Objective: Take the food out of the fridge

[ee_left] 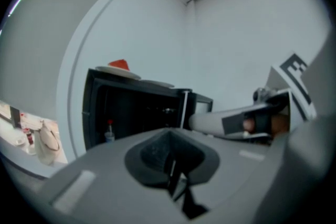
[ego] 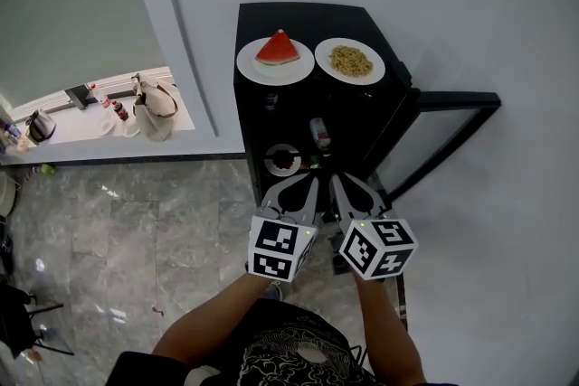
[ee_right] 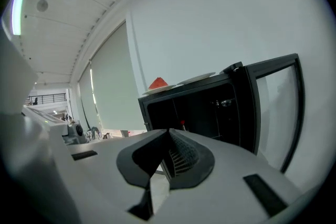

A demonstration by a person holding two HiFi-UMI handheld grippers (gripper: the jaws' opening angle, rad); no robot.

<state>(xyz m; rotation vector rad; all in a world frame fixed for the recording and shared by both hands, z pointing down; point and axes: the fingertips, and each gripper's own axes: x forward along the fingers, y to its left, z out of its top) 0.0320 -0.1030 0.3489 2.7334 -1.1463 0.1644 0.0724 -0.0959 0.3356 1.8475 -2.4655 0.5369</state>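
A black mini fridge (ego: 298, 18) stands against the white wall with its door (ego: 452, 99) swung open to the right. On its top sit a white plate with a watermelon slice (ego: 277, 49) and a plate of noodles (ego: 350, 61). On the shelves inside I see a plate with dark red food (ego: 283, 160), a pale bottle (ego: 319, 133) and a small bottle (ego: 271, 100). My left gripper (ego: 306, 183) and right gripper (ego: 337, 183) hover side by side just in front of the opening, both shut and empty. The left gripper view shows the fridge (ee_left: 136, 107), the watermelon (ee_left: 120, 64) and the right gripper (ee_left: 252, 120).
A low ledge (ego: 81, 127) at the left carries a beige handbag (ego: 156, 108), a kettle (ego: 39, 125) and small bottles. Grey marble floor (ego: 136, 221) lies before the fridge. In the right gripper view the open door (ee_right: 275, 102) stands to the right of the fridge (ee_right: 199, 107).
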